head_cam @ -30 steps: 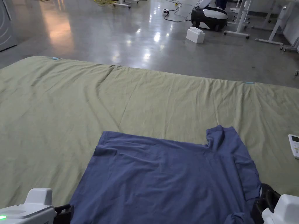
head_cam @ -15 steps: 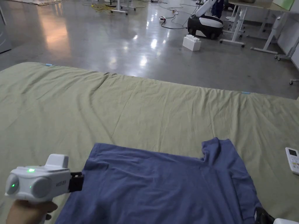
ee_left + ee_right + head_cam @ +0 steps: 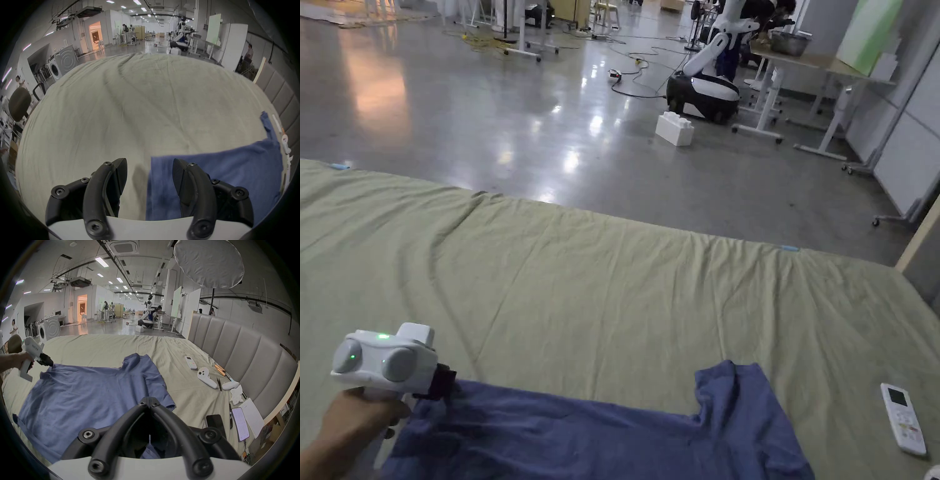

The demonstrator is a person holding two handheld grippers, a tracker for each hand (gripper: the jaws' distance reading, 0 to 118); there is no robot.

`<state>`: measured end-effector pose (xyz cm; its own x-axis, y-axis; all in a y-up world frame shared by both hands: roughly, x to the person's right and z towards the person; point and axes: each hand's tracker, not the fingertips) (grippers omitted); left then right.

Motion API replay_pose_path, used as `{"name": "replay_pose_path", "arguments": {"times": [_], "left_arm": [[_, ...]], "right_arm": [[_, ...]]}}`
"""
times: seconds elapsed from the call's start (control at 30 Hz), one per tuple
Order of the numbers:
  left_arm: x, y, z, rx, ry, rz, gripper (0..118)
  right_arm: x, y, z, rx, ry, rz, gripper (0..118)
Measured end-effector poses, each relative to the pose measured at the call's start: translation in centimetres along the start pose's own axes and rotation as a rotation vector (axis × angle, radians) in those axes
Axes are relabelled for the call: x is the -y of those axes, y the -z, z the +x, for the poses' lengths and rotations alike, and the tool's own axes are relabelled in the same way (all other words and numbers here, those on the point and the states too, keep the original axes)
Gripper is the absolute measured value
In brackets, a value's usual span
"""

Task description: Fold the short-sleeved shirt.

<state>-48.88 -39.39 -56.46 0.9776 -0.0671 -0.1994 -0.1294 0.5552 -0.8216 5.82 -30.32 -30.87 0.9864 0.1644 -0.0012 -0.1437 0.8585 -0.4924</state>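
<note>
Black jaws of the left tool [image 3: 149, 172] stand wide apart, straddling the near corner edge of the blue shirt [image 3: 219, 175]: one jaw over cloth, the other over bare sheet, no grip. Right tool [image 3: 149, 400]: jaws together at the tips, above the shirt's sleeve side; whether cloth is pinched there, cannot tell. Shirt lies spread flat on the olive-green sheet of the bed [image 3: 612, 281]. White remote [image 3: 903, 417] rests on the sheet to the right, apart from the shirt.
</note>
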Motion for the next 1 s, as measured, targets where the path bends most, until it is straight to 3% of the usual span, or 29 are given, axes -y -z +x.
{"name": "replay_pose_path", "arguments": {"times": [0.2, 0.27, 0.37, 0.57, 0.6, 0.67, 0.7, 0.77, 0.87, 1.0], "left_arm": [[-0.6, 1.9, 2.2, -0.050, 0.145, -0.043, 58], [-0.3, 1.7, 2.8, -0.023, 0.163, -0.033, 43], [-0.3, 1.8, 3.7, -0.002, 0.226, -0.044, 10], [-0.5, -0.6, 2.4, 0.021, 0.144, 0.015, 4], [-0.3, -1.2, 2.2, 0.023, 0.157, 0.020, 4], [-0.1, -2.5, 1.7, 0.032, 0.141, 0.049, 4], [0.0, -3.0, 1.6, 0.034, 0.130, 0.061, 4], [0.2, -4.1, 1.3, 0.029, 0.096, 0.101, 4], [0.7, -6.6, 2.4, 0.031, 0.098, 0.114, 4], [0.7, -8.0, 3.0, 0.027, 0.072, 0.137, 4]], "right_arm": [[0.6, 1.6, 0.4, 0.020, 0.002, -0.045, 0], [0.6, 2.4, 0.6, 0.015, 0.012, -0.061, 0], [-0.3, 3.9, 1.0, 0.007, 0.034, -0.075, 0], [-6.0, 11.8, 3.4, -0.054, 0.036, -0.131, 1], [-7.0, 13.8, 3.8, -0.079, 0.053, -0.169, 8], [-9.3, 18.7, 4.4, -0.086, 0.032, -0.227, 53], [-10.0, 21.0, 4.5, -0.109, 0.031, -0.270, 66], [-11.2, 25.8, 3.9, -0.116, -0.045, -0.334, 70], [-11.6, 31.2, 3.1, -0.120, -0.078, -0.406, 77], [-10.4, 35.8, 3.3, -0.096, 0.015, -0.551, 78]]}}
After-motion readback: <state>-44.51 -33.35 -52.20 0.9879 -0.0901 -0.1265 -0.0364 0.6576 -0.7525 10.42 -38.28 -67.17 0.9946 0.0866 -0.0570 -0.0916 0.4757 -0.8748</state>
